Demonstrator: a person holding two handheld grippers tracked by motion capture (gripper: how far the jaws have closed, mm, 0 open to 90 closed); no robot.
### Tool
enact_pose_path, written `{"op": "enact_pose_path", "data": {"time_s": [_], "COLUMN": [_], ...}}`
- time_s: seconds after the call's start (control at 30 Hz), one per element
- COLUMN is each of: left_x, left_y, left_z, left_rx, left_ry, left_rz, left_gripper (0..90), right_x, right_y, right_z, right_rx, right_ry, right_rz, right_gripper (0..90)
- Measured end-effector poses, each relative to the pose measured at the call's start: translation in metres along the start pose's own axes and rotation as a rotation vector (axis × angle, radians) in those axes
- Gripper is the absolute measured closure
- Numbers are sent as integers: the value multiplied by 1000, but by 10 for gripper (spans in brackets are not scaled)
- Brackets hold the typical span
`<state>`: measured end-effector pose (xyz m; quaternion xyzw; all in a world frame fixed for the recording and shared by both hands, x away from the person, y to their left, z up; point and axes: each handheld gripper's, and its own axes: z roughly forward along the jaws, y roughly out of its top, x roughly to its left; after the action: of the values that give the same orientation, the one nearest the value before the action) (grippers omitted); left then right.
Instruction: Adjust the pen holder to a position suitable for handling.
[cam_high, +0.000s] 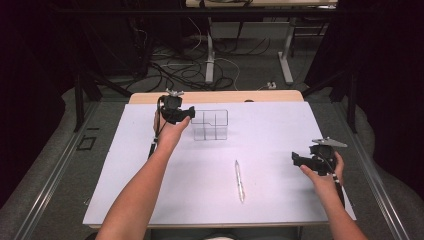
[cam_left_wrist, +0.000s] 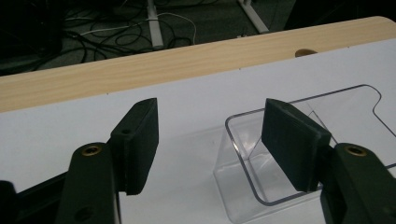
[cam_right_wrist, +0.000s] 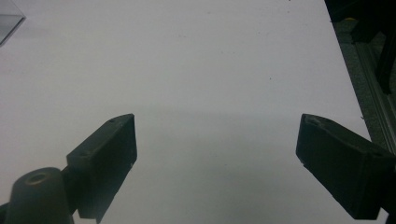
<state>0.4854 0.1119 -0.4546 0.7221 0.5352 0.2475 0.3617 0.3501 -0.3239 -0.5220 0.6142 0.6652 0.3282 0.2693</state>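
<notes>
A clear plastic box (cam_high: 210, 125) with inner dividers stands on the white table (cam_high: 280, 130), left of its middle toward the back. My left gripper (cam_high: 189, 113) is open at the box's left end. In the left gripper view the box (cam_left_wrist: 247, 177) has its near wall between the two jaws of that gripper (cam_left_wrist: 212, 114), and the right jaw hangs over the box's inside. A white pen (cam_high: 239, 181) lies near the table's front middle. My right gripper (cam_high: 296, 160) is open at the right side, over bare table (cam_right_wrist: 210, 70), with nothing between its jaws (cam_right_wrist: 217, 128).
A wooden table edge (cam_left_wrist: 140, 70) runs behind the white sheet. Beyond it, cables (cam_high: 185, 70) and desk legs (cam_high: 286, 55) lie on the floor. A corner of the clear box (cam_right_wrist: 9, 25) shows at the top left of the right gripper view.
</notes>
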Motion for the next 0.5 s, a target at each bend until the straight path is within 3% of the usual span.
{"op": "enact_pose_path", "data": {"time_s": [0.5], "left_x": [-6], "left_y": [-4], "left_z": [13], "left_rx": [32], "left_ry": [20], "left_rz": [4], "left_gripper": [486], "right_x": [-1], "right_y": [-1], "right_z": [2], "right_rx": [8], "right_ry": [0], "right_rz": [10], "right_gripper": [131]}}
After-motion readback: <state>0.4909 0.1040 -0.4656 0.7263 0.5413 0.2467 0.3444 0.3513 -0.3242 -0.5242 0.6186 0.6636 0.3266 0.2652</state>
